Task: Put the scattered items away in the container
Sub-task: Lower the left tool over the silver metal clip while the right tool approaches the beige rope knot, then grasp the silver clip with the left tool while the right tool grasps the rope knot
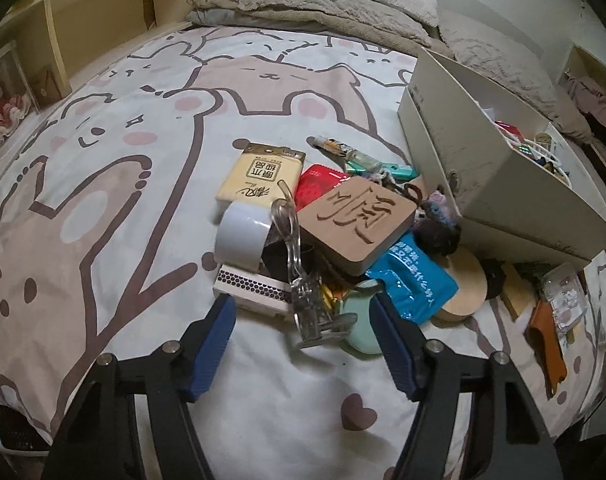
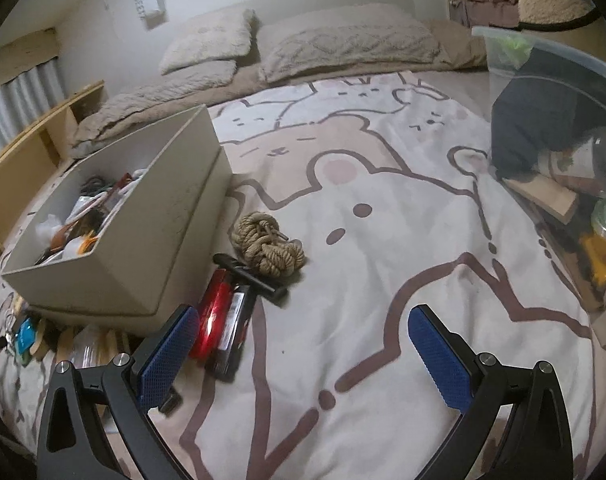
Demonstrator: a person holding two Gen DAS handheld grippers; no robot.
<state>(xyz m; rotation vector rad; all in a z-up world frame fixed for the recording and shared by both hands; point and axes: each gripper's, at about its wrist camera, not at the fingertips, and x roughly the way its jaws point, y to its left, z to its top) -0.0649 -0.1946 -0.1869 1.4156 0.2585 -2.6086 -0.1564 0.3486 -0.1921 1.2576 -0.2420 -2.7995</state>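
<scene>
Both wrist views look steeply down, close over the bed (image 1: 143,160), sharing the box (image 2: 175,216)

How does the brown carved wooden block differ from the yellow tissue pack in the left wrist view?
The wooden block is brown with a character carved into it; the tissue pack is pale yellow with printed characters. The wooden block rests tilted on top of the other clutter, while the tissue pack lies flat on the bed cover. The wooden block looks thick and rigid, the tissue pack slimmer and soft. Both are rectangular and still outside the box.
</scene>
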